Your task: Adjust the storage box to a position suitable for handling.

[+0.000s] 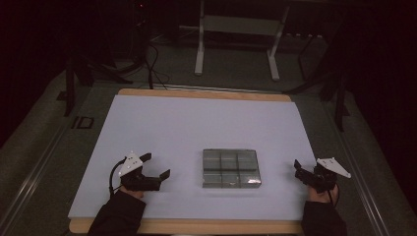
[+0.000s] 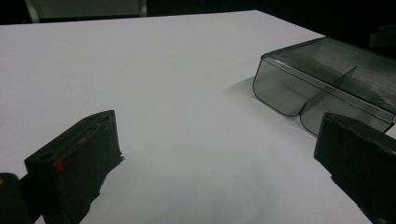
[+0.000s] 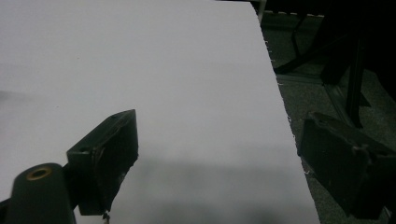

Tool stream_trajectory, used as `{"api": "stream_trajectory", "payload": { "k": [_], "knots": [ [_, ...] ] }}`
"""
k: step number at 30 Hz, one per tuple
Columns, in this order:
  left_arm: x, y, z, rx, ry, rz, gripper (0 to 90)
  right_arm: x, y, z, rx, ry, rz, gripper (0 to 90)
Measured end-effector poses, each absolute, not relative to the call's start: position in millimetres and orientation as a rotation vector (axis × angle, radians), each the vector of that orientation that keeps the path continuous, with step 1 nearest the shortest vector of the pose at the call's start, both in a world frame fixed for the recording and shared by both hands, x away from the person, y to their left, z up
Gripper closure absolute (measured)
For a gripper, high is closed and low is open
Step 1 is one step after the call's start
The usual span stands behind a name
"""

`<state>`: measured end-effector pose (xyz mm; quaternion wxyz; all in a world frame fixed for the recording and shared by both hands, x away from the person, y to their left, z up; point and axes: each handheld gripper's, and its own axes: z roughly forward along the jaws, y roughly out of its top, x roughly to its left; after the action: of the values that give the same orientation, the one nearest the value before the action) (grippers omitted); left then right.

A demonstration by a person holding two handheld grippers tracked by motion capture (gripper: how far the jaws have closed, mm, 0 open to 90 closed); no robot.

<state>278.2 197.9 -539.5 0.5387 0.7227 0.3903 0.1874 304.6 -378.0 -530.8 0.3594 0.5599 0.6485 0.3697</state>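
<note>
High view: my two forearms come in nearest the camera at the bottom edge. My left gripper (image 1: 158, 166) rests on the white sheet (image 1: 187, 128), jaws apart, nothing between them, pointing right toward the clear compartment box (image 1: 230, 168). My right gripper (image 1: 298, 169) sits at the sheet's right edge, jaws also apart and empty, pointing left toward the box. The box lies flat between the two, near the front of the sheet; the left gripper looks a bit nearer to it. Its long axis is hard to call, the outline is nearly square, slightly wider left to right.

Left gripper view: both black jaws stand wide at the bottom corners over bare sheet. The box (image 2: 327, 79) is ahead and to the right, apart from the jaws. Smoky transparent plastic, rounded corners, thin divider walls, compartments look empty.

Right gripper view: jaws wide, nothing held, one over the sheet (image 3: 140, 70), the other past its edge over the dark floor (image 3: 303, 98).
</note>
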Motion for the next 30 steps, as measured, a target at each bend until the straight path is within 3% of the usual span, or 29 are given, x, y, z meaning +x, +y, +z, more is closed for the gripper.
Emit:
{"api": "stream_trajectory", "payload": {
  "k": [10,20,24,30],
  "knots": [
    [282,198,-539,1.736,0.928,0.403,1.6,308,-378,-531,1.454,1.711,0.936,12.1],
    [294,188,-536,1.883,0.887,0.276,1.7,319,-365,-531,1.382,1.922,0.905,14.2],
    [294,182,-533,1.912,0.869,0.263,7.0,322,-359,-532,1.338,2.001,0.94,14.5],
    [297,169,-531,1.941,0.825,0.22,14.5,321,-340,-528,1.205,2.134,0.997,22.5]
  ]
}}
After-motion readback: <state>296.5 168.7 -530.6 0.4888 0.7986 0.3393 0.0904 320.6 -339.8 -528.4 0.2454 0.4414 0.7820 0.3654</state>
